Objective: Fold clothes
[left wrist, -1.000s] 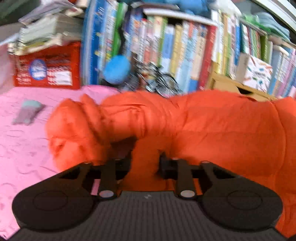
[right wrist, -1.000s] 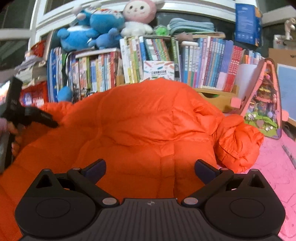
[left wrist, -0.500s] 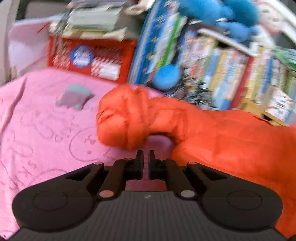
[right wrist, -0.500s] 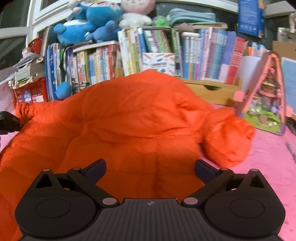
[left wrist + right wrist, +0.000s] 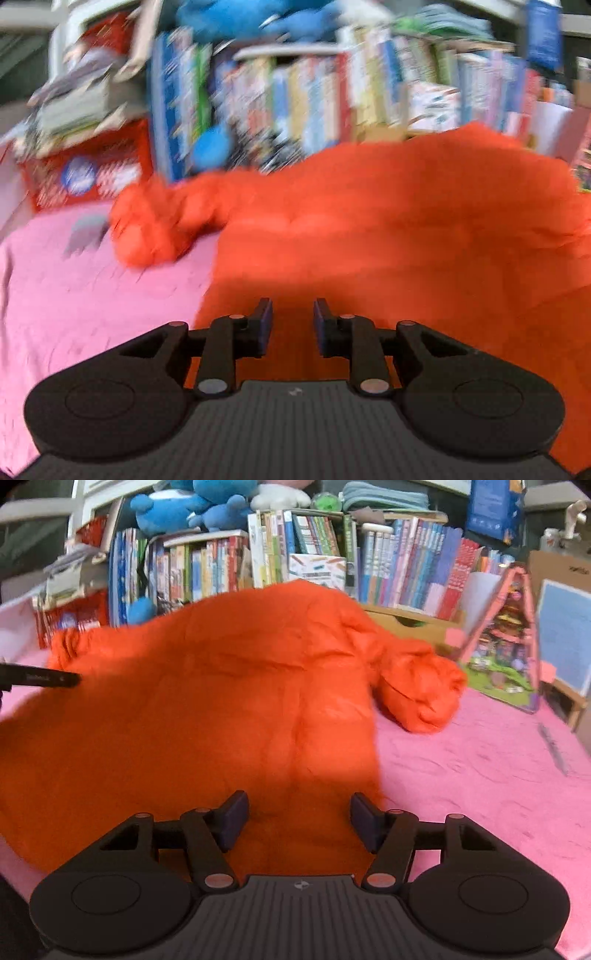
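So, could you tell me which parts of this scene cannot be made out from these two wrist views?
- Left wrist view: bookshelf smeared by motion blur; titles unreadable.
- Orange jacket: near hem hidden behind the right gripper body, so front or back unclear.
- Left gripper: jaws opening; its housing hides the fabric below.
- Grey item on pink blanket: too blurred to identify.

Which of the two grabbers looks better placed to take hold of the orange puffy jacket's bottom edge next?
Probably the right gripper: its closing jaws straddle the orange puffy jacket near its hem corner. The left gripper, jaws opening and empty, also hovers over it.
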A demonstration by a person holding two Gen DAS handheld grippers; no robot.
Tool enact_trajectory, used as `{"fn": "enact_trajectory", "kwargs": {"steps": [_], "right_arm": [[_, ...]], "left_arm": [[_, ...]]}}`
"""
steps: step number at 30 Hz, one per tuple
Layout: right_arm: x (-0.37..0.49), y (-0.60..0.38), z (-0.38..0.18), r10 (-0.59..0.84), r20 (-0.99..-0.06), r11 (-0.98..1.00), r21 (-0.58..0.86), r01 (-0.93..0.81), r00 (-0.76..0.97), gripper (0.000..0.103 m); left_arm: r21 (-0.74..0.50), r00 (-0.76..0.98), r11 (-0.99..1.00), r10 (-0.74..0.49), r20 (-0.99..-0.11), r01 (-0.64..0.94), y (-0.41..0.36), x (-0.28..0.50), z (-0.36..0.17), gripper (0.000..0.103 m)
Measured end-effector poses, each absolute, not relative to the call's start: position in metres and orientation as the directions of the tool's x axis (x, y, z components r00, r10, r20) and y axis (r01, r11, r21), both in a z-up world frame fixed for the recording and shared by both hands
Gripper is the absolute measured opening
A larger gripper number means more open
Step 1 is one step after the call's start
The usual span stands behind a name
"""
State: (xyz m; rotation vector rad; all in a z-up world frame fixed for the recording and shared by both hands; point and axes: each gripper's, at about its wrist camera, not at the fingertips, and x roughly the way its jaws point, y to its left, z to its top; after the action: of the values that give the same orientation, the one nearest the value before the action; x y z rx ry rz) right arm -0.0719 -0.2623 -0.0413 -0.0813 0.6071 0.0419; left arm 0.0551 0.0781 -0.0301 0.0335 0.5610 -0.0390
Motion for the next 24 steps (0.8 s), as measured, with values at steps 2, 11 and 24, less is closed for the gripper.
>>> {"fn": "enact_trajectory", "kwargs": {"steps": [2,11,24], "right_arm": [[-0.081,-0.28,-0.043,-0.015,-0.585,0.999,-0.037,-0.008,0.811,0.07],[-0.087,-0.305,-0.026,0.013,-0.526,0.998,0.064,0.024,0.85,0.073],[-0.017,-0.326,0.014,0.012,-0.394,0.986,0.155,0.053,0.919,0.083]], "left_arm": [[0.001,0.836,1.0,-0.002,-0.548,0.003,0.088,0.056,-0.034,0.022],[0.086,0.826,0.996,0.054,-0.56,-0.007,0.099,0.032,-0.034,0.024],[0.056,0.871,0.995,-0.046,-0.489,0.084,0.078,0.051,0.002,0.045]]}}
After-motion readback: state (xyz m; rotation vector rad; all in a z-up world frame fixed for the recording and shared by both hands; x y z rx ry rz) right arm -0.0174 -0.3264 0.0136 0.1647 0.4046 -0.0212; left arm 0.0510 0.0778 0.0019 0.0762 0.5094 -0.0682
